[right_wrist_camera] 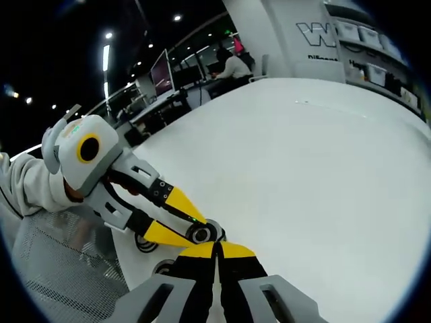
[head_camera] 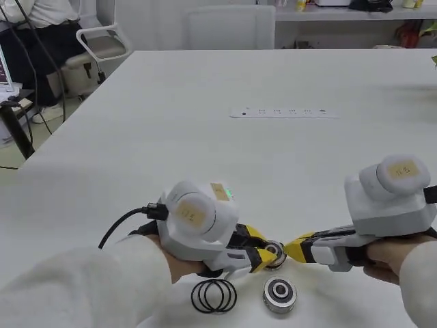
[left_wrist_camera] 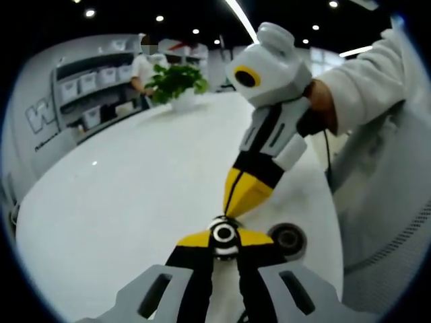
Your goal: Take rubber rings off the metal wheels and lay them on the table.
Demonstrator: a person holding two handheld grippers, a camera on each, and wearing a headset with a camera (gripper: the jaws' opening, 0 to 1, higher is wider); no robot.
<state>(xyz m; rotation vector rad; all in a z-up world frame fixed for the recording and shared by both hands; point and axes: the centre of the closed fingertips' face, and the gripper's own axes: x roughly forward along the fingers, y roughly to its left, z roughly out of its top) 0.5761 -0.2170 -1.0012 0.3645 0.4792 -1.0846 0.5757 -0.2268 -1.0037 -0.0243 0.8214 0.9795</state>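
at the near edge of the white counter (head_camera: 205,157): left hand-held gripper (head_camera: 265,254) clamped on a metal wheel (left_wrist_camera: 224,234). right hand-held gripper (head_camera: 290,247) has its jaws pressed together, tip touching that wheel. white strip (head_camera: 283,113) sits well apart, mid-counter. second wheel (head_camera: 280,294) lies flat just below the jaws, with loose rubber rings (head_camera: 214,296) stacked left of it.

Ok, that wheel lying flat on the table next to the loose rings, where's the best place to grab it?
Probably across its outer rim, coming straight down from above. The wheel lies flat with its hub facing up, so the round edge is free on opposite sides. Stay off the rings lying just beside it.
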